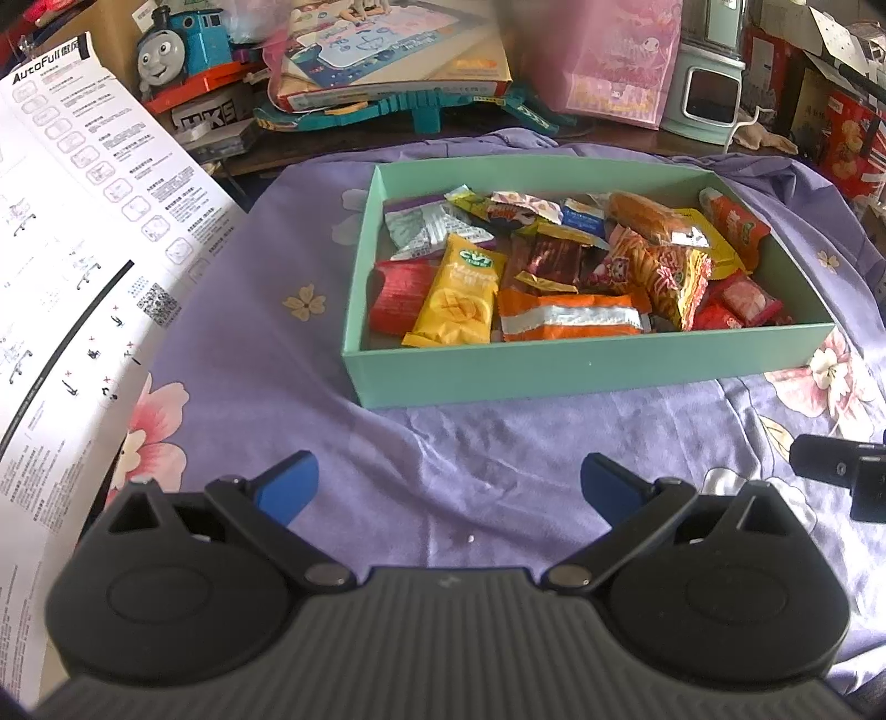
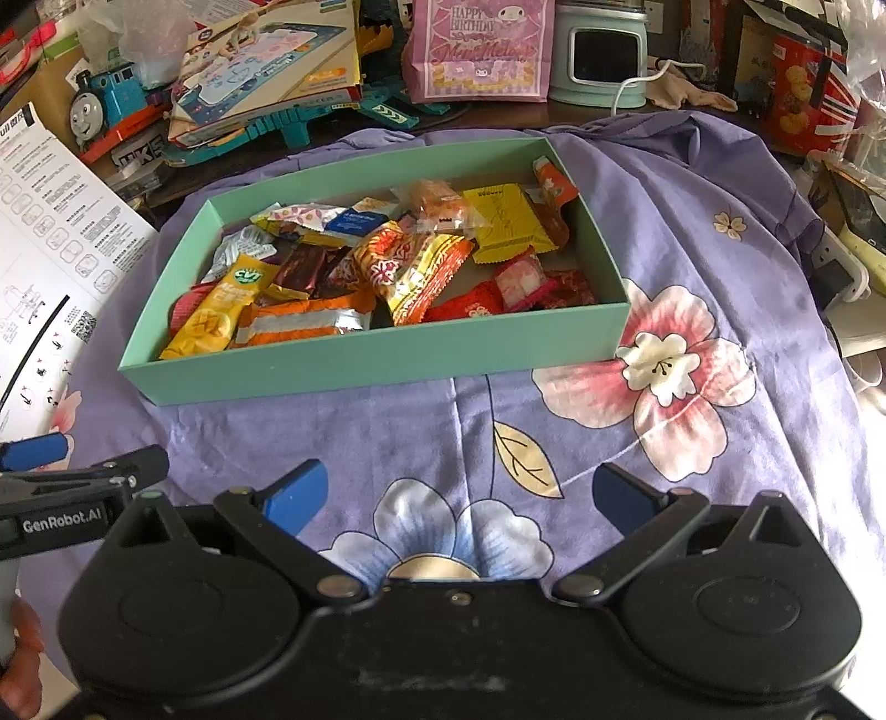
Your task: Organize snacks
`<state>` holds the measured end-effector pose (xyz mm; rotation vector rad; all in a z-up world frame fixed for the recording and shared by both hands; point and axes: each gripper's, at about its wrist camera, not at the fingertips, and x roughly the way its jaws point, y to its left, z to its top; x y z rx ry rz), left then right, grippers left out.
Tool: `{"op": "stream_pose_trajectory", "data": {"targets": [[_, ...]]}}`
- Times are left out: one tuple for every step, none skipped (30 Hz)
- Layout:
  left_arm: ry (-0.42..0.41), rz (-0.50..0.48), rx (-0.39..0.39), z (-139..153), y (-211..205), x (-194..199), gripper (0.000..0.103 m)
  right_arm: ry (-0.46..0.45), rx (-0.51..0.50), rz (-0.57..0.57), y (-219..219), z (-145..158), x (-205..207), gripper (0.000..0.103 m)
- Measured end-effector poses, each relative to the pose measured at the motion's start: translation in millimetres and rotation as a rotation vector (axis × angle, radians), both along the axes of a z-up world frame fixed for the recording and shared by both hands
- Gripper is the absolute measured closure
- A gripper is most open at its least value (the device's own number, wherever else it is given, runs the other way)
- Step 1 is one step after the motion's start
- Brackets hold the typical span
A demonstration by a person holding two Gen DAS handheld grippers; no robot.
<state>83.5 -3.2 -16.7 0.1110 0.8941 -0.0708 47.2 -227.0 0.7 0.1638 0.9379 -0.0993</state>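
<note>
On a purple flowered cloth (image 1: 266,354), a shallow mint-green box (image 1: 554,371) is set, and the snacks are all gathered inside it. One box is seen, with a single undivided compartment. Roughly fourteen wrapped snacks can be counted in it, though overlap prevents an exact count. Among them are noted one yellow mango packet (image 1: 457,293) at the near left, one orange-and-silver wrapper (image 1: 570,321) just beside it, one yellow-and-red patterned bag (image 1: 659,271) lying on top near the middle, one dark brown wrapper (image 1: 548,257) and one flat yellow sachet (image 2: 506,221) toward the far right. No snack is seen on the cloth outside the box.

Both grippers are held apart from the box, near its front wall. The left gripper (image 1: 448,487) is shown with its blue-padded fingers spread wide and nothing between them; the right gripper (image 2: 459,495) is likewise spread wide and empty.

Only in the right wrist view are the large pink flower (image 2: 659,360) printed at the box's right corner and the "HAPPY BIRTHDAY" lettering on the pink bag (image 2: 482,50) seen. Only in the left wrist view is the "AutoFull" heading on the white instruction sheet (image 1: 72,221) readable. One blue toy train (image 1: 177,44) is visible in both.
</note>
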Motion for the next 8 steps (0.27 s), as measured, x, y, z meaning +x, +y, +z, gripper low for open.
{"op": "stream_pose_trajectory", "data": {"targets": [[-0.001,-0.001,0.002,0.1,0.0,0.0,0.000,-0.001,-0.003,-0.001,0.7,0.6,0.0,0.000],[-0.003,-0.003,0.005,0.7,-0.2,0.1,0.000,-0.002,-0.005,0.000,1.1,1.1,0.5,0.000],[-0.004,-0.004,0.008,1.3,-0.6,0.1,0.000,-0.003,-0.008,0.001,1.6,1.6,0.6,0.000],[-0.005,-0.005,0.011,1.9,-0.9,0.3,0.000,-0.004,-0.011,0.001,2.5,2.1,0.8,0.000],[-0.005,-0.006,0.012,2.5,-1.0,0.4,0.000,-0.005,-0.013,0.002,3.0,2.5,1.2,0.000],[-0.005,-0.009,0.011,3.1,-1.2,0.5,0.000,-0.006,-0.016,0.003,3.3,2.8,1.2,0.000],[-0.005,-0.012,0.011,3.5,-1.2,0.4,0.000,-0.006,-0.018,0.004,3.8,3.0,1.4,0.000],[-0.005,-0.012,0.014,3.9,-1.3,0.4,0.000,-0.006,-0.020,0.004,4.0,3.0,1.5,0.000]]}}
